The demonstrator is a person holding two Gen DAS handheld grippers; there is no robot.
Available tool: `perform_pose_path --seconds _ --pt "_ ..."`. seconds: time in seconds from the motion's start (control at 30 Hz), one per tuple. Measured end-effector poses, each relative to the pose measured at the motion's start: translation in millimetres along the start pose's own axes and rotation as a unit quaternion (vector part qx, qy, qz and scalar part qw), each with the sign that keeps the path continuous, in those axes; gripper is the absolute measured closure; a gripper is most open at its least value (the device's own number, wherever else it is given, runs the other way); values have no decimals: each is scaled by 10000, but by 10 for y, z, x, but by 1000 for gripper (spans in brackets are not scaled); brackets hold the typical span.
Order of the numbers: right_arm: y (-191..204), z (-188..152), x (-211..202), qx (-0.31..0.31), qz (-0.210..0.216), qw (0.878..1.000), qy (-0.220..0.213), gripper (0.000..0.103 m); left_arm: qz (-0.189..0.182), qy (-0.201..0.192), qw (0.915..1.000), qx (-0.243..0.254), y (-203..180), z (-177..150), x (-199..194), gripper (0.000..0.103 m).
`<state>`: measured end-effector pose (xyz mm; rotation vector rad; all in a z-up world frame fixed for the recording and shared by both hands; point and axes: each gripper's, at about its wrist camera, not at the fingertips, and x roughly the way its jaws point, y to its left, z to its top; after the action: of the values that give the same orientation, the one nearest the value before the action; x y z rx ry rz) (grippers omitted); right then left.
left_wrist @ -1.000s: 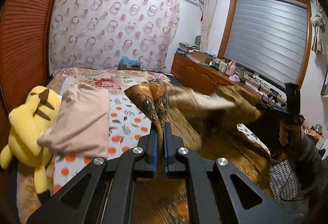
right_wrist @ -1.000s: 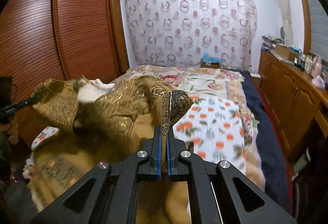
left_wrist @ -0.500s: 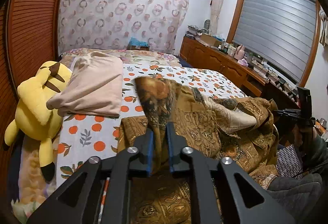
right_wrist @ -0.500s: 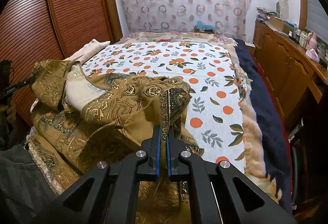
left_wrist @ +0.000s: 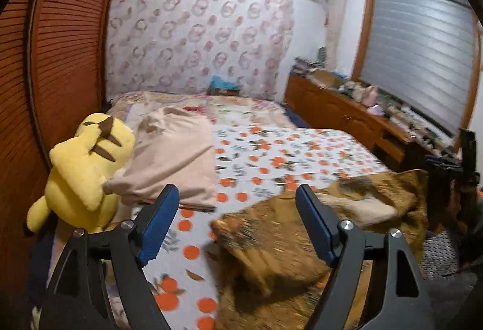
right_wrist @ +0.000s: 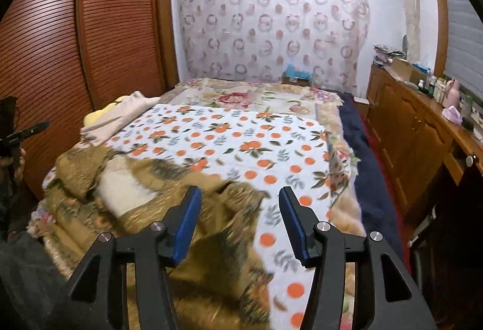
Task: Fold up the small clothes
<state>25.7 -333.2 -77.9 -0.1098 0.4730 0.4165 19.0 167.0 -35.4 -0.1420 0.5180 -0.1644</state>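
A golden-brown patterned garment (left_wrist: 280, 242) lies crumpled on the near end of the bed, with a cream lining showing; it also shows in the right wrist view (right_wrist: 145, 209). My left gripper (left_wrist: 235, 221) is open and empty, above the garment's left corner. My right gripper (right_wrist: 240, 218) is open and empty, above the garment's right edge. The right gripper also shows at the right edge of the left wrist view (left_wrist: 455, 167), and the left gripper at the left edge of the right wrist view (right_wrist: 21, 133).
The bed has an orange-dotted white sheet (right_wrist: 241, 142). A folded pink garment (left_wrist: 172, 158) and a yellow plush toy (left_wrist: 81, 167) lie at its left side by the wooden wardrobe (right_wrist: 60, 43). A cluttered wooden sideboard (right_wrist: 422, 124) runs along the right.
Both grippers held the garment's corners up, lowered it onto the bed, then opened and let it go. The garment now lies on the bed.
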Motion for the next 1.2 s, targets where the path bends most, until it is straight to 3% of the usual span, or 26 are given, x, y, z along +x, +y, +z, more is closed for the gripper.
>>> perform_pose_path --seconds 0.3,0.5,0.6,0.7,0.93,1.2 --pt "-314 145 832 318 -27 9988 365 48 397 658 9970 -59 427 -58 672 23" --pt "-296 76 1029 427 231 9962 723 47 578 983 9934 -79 549 -236 836 23" --pt "-142 44 1051 352 454 9953 786 46 495 1034 9934 -106 545 -286 870 23" --pt "-41 9 1151 191 344 9949 925 37 405 1089 9932 -26 473 -305 899 23" --pt "-121 -120 1325 438 233 9900 1323 37 167 1336 9907 220 284 -353 990 23" --pt "-112 -113 1380 465 322 9898 1310 37 -98 1558 9870 394 112 -404 1010 23"
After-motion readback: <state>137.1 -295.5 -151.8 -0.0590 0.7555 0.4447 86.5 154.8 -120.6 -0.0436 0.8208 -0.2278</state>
